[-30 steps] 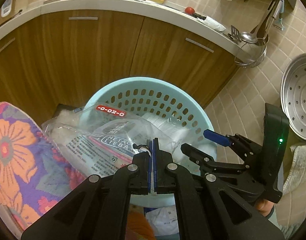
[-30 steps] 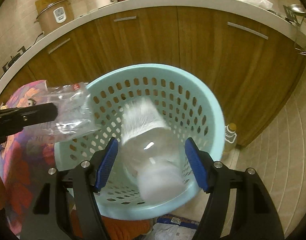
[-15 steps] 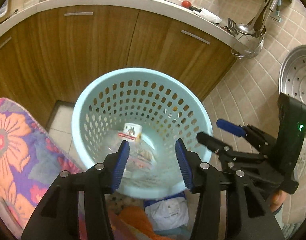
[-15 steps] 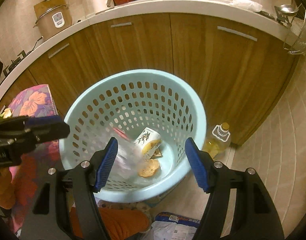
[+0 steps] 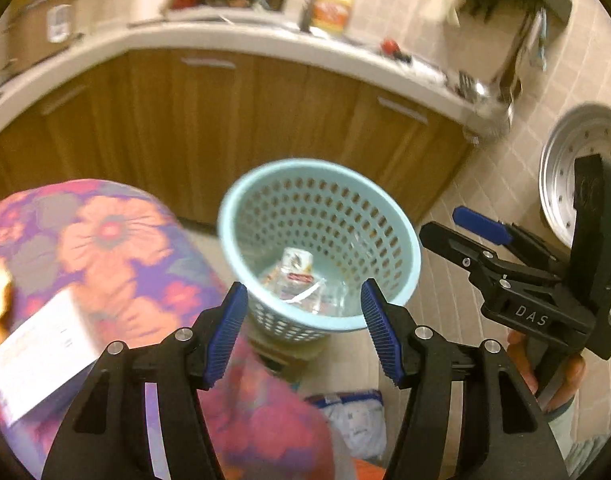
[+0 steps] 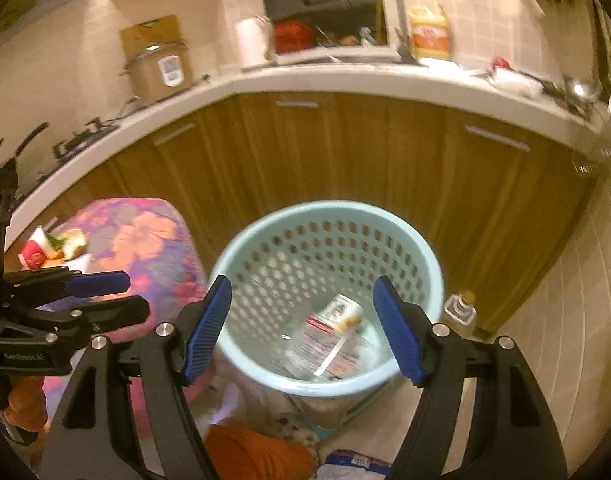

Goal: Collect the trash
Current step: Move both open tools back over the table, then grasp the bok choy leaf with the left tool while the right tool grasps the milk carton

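The wooden cabinet run (image 6: 345, 152) spans the upper frame. At lower left lies my floral cushion (image 5: 117, 256). The perforated light-blue trash basket (image 6: 329, 220) stands at centre on the floor. Inside it, at the bottom, lie a clear plastic wrapper (image 6: 325, 354) and a small printed cup (image 6: 343, 312). My left tongs (image 5: 303, 320) and right tongs (image 6: 305, 328) are both spread wide, holding nothing.

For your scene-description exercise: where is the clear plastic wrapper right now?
In both wrist views the clear plastic wrapper lies at the bottom of the light blue basket, beside a small paper cup.
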`<action>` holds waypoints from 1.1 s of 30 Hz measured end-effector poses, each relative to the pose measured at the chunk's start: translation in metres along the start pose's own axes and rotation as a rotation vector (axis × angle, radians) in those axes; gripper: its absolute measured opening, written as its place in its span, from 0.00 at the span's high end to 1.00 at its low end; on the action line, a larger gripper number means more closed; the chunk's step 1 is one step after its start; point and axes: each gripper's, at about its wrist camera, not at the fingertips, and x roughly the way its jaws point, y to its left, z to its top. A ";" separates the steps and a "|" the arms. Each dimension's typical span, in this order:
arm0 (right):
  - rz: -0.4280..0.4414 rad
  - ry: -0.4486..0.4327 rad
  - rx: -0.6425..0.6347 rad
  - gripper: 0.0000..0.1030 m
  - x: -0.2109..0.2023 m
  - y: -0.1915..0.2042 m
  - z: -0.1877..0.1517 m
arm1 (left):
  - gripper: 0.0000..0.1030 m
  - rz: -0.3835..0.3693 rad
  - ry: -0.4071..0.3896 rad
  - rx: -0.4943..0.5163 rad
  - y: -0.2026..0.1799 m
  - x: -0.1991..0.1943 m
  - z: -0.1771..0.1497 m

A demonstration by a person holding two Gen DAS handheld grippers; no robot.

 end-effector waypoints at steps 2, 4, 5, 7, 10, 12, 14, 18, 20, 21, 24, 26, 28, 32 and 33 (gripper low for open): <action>0.029 -0.012 -0.024 0.33 -0.004 0.015 0.003 | 0.44 0.028 -0.048 -0.029 0.012 -0.024 -0.007; 0.061 -0.022 -0.056 0.32 -0.007 0.034 0.005 | 0.44 0.059 -0.086 -0.058 0.024 -0.044 -0.015; 0.074 -0.025 -0.071 0.30 -0.008 0.042 0.005 | 0.44 0.083 -0.111 -0.081 0.033 -0.059 -0.021; 0.105 -0.026 -0.109 0.29 -0.008 0.065 0.005 | 0.44 0.124 -0.152 -0.127 0.051 -0.084 -0.032; 0.175 -0.021 -0.165 0.28 -0.002 0.097 0.008 | 0.43 0.214 -0.206 -0.192 0.078 -0.120 -0.050; 0.238 -0.010 -0.190 0.28 0.006 0.116 0.009 | 0.42 0.290 -0.227 -0.229 0.093 -0.139 -0.059; 0.294 0.009 -0.207 0.28 0.019 0.134 0.010 | 0.42 0.408 -0.230 -0.276 0.113 -0.158 -0.073; 0.389 0.068 -0.239 0.27 0.055 0.168 0.012 | 0.42 0.571 -0.195 -0.376 0.154 -0.178 -0.099; 0.417 0.096 -0.252 0.27 0.071 0.181 0.014 | 0.42 0.593 -0.185 -0.437 0.174 -0.184 -0.113; 0.444 0.117 -0.254 0.27 0.081 0.188 0.015 | 0.42 0.597 -0.182 -0.463 0.183 -0.187 -0.121; 0.497 0.168 -0.260 0.27 0.108 0.203 0.020 | 0.42 0.609 -0.163 -0.514 0.203 -0.190 -0.136; 0.524 0.218 -0.266 0.27 0.127 0.210 0.022 | 0.42 0.601 -0.153 -0.529 0.208 -0.186 -0.143; 0.551 0.257 -0.278 0.27 0.137 0.212 0.021 | 0.42 0.591 -0.143 -0.534 0.210 -0.181 -0.145; 0.585 0.306 -0.360 0.27 0.139 0.225 0.012 | 0.42 0.567 -0.128 -0.527 0.210 -0.169 -0.145; 0.591 0.302 -0.385 0.27 0.134 0.228 0.008 | 0.42 0.563 -0.125 -0.525 0.210 -0.167 -0.145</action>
